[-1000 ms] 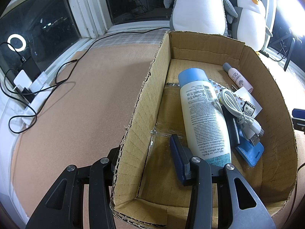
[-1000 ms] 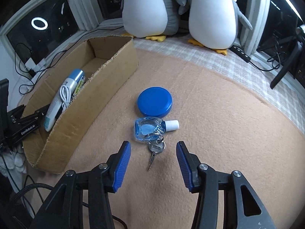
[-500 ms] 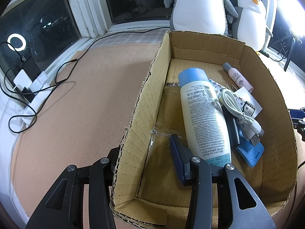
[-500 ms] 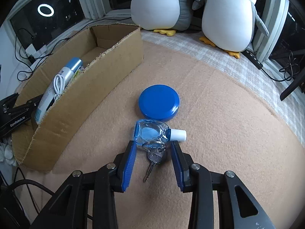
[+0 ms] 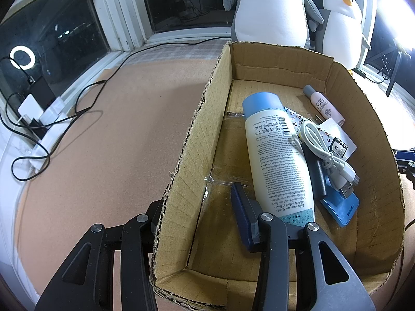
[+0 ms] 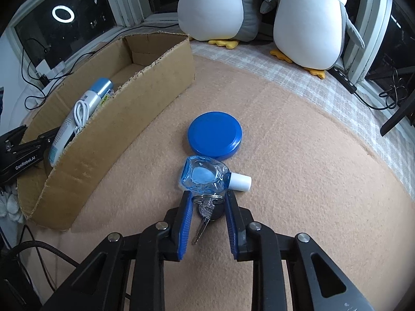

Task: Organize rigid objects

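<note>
My right gripper (image 6: 207, 202) is low on the tan mat, its blue pads on both sides of a bunch of keys (image 6: 207, 208), close but apart from them. A clear blue bottle with a white cap (image 6: 207, 175) lies just beyond, and a round blue lid (image 6: 214, 135) beyond that. My left gripper (image 5: 197, 207) straddles the left wall of the cardboard box (image 5: 192, 155), one finger inside and one outside. The box holds a white bottle with a blue cap (image 5: 277, 155), a white cable (image 5: 324, 150), a pink tube (image 5: 324, 105) and a blue flat item (image 5: 339, 204).
Two plush penguins (image 6: 308, 18) stand at the far edge by the window. Cables and a power strip (image 5: 39, 134) lie along the left sill. The box (image 6: 109, 127) lies to the left of my right gripper.
My right gripper has moved forward and down over the keys and its jaws have narrowed around them. The left gripper has not moved.
</note>
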